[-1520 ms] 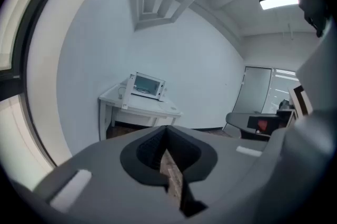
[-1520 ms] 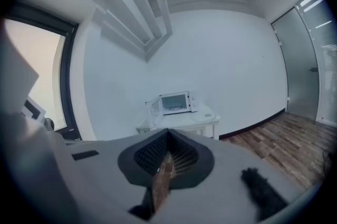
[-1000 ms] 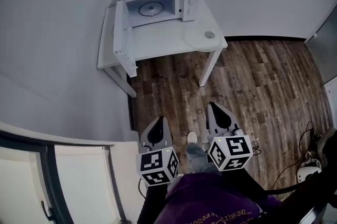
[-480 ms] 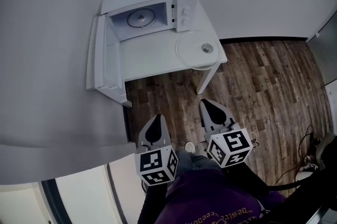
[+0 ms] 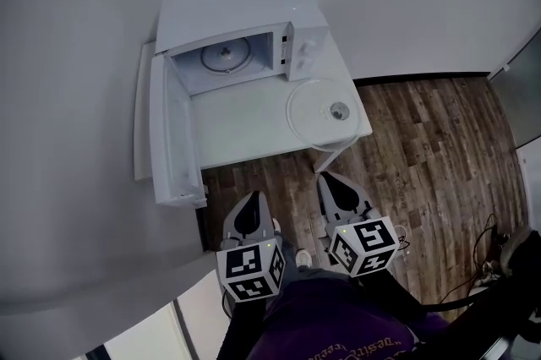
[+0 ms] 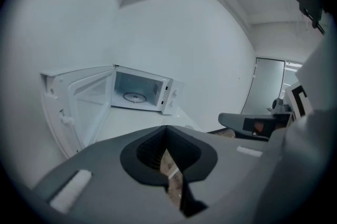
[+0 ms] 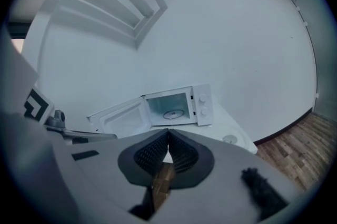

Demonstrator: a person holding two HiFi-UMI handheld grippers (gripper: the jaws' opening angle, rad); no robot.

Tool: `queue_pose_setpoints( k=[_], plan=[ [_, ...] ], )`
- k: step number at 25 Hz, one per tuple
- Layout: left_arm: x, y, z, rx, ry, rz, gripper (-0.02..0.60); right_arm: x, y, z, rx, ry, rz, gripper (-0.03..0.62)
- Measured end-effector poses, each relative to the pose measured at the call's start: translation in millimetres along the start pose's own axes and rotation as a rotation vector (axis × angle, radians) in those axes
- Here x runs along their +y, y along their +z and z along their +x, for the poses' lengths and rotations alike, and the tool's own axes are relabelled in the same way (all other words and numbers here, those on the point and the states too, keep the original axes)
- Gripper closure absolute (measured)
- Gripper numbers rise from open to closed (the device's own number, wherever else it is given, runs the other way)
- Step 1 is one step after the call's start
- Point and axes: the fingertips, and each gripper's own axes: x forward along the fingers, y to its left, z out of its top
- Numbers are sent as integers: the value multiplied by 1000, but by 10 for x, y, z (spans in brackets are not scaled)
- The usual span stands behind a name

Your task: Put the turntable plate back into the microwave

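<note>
A white microwave [image 5: 245,20] stands at the back of a small white table [image 5: 245,130], its door [image 5: 173,143] swung wide open to the left. Inside the cavity lies the roller ring [image 5: 226,56]. The clear glass turntable plate [image 5: 323,111] rests on the table's right front corner, right of the microwave [image 7: 174,107]. My left gripper [image 5: 247,210] and right gripper [image 5: 338,189] are both shut and hold nothing. They hang side by side over the wooden floor, short of the table's front edge. The left gripper view shows the open microwave [image 6: 138,94] ahead.
Dark wood plank floor [image 5: 423,155] spreads to the right of the table. White walls close in behind and to the left. Cables lie on the floor at the lower right [image 5: 499,257]. The table's front right leg [image 5: 325,155] stands just ahead of the right gripper.
Both grippers and the person have come closer to the table; the microwave and plate look nearer and larger in the head view. Jaws stayed shut.
</note>
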Motion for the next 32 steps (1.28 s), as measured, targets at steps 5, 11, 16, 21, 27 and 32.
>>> queue_pose_setpoints(
  k=[5, 11, 16, 21, 27, 32],
  plan=[
    [233, 334, 441, -9, -42, 10, 578, -119, 162, 519, -16, 4, 10, 586],
    [360, 486, 896, 32, -109, 18, 578, -263, 231, 910, -5, -63, 20, 586],
    [291, 520, 1141, 65, -147, 24, 578, -425, 230, 1056, 19, -90, 33, 586],
    [167, 457, 1352, 95, -163, -3, 578, -663, 238, 1094, 35, -104, 14, 586],
    [-320, 110, 1612, 194, -272, -55, 577, -1052, 3, 1021, 118, -92, 49, 585],
    [-818, -355, 1848, 303, -419, -186, 575, -1460, -357, 908, 215, -80, 101, 522]
  ],
)
